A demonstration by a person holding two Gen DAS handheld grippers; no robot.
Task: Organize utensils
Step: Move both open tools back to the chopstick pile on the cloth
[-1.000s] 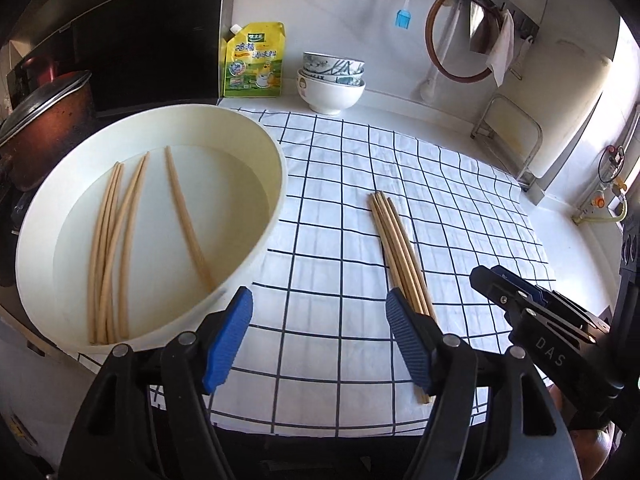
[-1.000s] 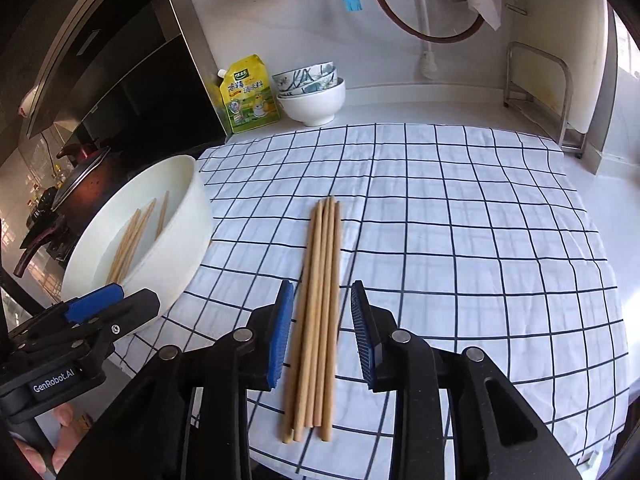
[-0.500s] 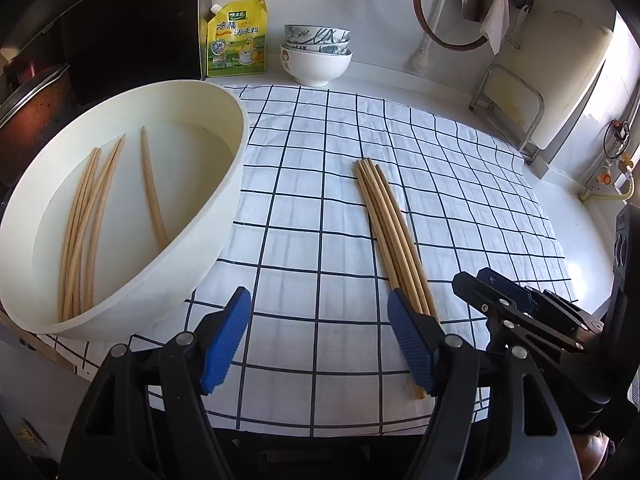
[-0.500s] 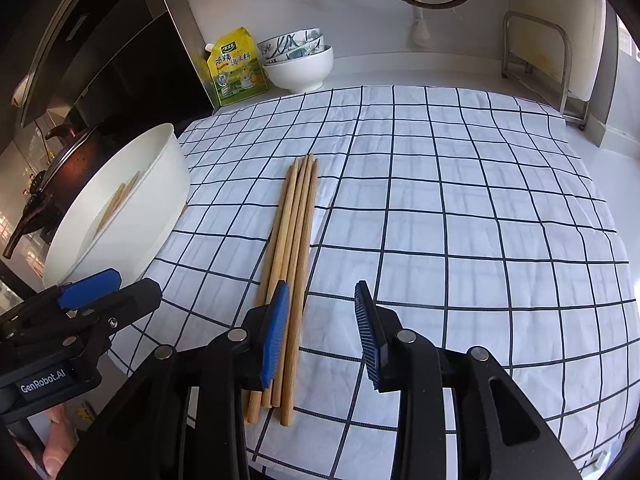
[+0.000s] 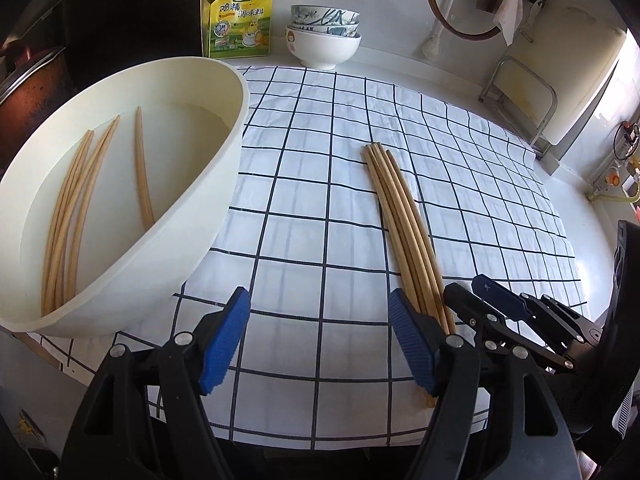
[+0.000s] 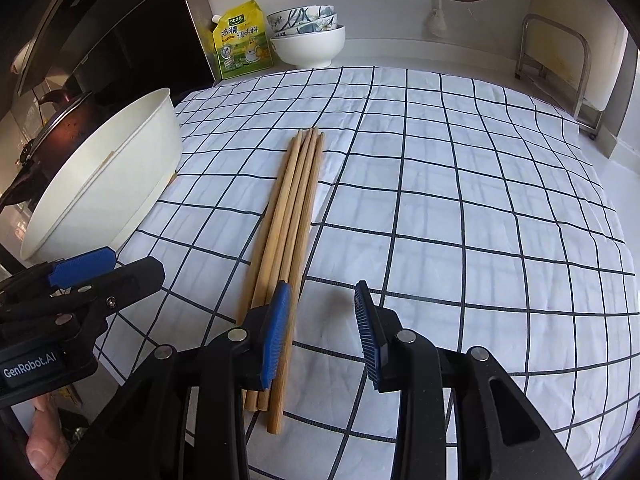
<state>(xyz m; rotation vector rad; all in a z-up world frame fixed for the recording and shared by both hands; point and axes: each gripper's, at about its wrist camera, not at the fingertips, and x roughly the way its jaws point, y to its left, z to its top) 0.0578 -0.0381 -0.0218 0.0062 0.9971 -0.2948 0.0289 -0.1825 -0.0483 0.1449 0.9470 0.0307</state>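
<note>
Basin (image 5: 224, 184) left of frame, holds chopsticks (image 5: 76, 208) on floor, lying loose. Bundle (image 5: 404, 232) centre-right on cloth (image 5: 304, 184), four sticks side by side.

Left gripper (image 5: 320, 344) bottom centre, jaws wide, empty. Right gripper (image 6: 320, 328) bottom centre in own view, jaws moderately apart, empty, near pad over bundle's (image 6: 288, 232) near ends.

Risk: pad nudges sticks, bundle fans out or rolls off cloth edge; narrow gap may catch only some.

Left view shows basin contents; right view shows only basin's (image 6: 104, 184) outer wall.
</note>
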